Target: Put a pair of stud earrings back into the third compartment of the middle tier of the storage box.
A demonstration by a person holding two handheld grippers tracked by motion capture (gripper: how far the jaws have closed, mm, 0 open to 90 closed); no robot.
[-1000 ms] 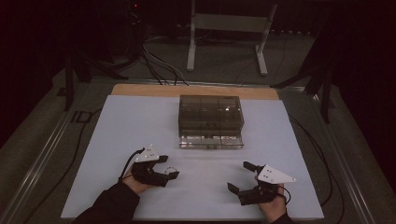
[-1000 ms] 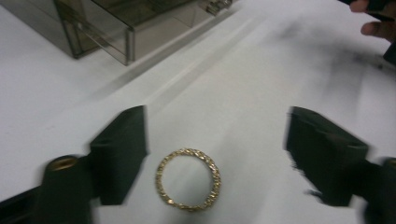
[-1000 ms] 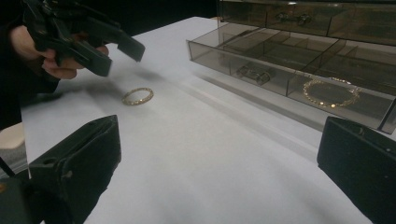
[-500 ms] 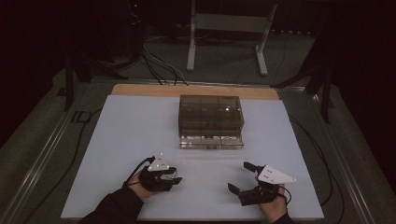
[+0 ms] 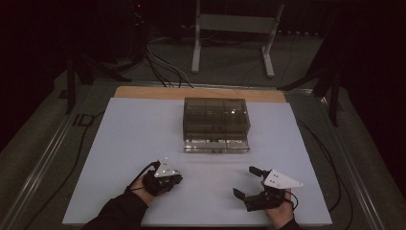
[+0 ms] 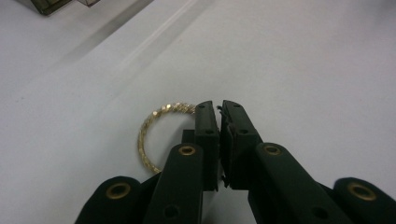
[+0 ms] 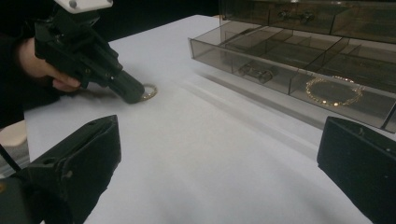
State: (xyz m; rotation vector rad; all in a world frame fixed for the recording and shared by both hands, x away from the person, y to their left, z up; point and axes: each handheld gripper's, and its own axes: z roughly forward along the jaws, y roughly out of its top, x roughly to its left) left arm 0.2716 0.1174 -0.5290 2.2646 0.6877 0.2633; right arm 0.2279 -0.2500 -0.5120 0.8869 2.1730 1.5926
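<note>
so, left gripper point(image 6: 219, 106) down at the near left of the white table point(image 5: 134, 143), jaws pinched together on the rim of a small gold ring point(image 6: 148, 135) lying flat there. probably nipping just the edge because something that thin and flat gives nothing else to grab. right gripper point(image 5: 248, 182) parked at the near right, jaws wide apart, holding nothing, likely just waiting its turn. smoky clear organiser box point(image 5: 215, 117) sitting mid-table toward the far side with its bottom drawer point(image 7: 299, 70) pulled out toward the near edge, gold chain bracelet point(image 7: 334, 91) in one compartment, so guessing the ring belongs in there too. hard to tell how firm the pinch is: jaw tips cover that bit of the ring. other compartments too dim to read, some small pieces in there, can't say what.
</note>
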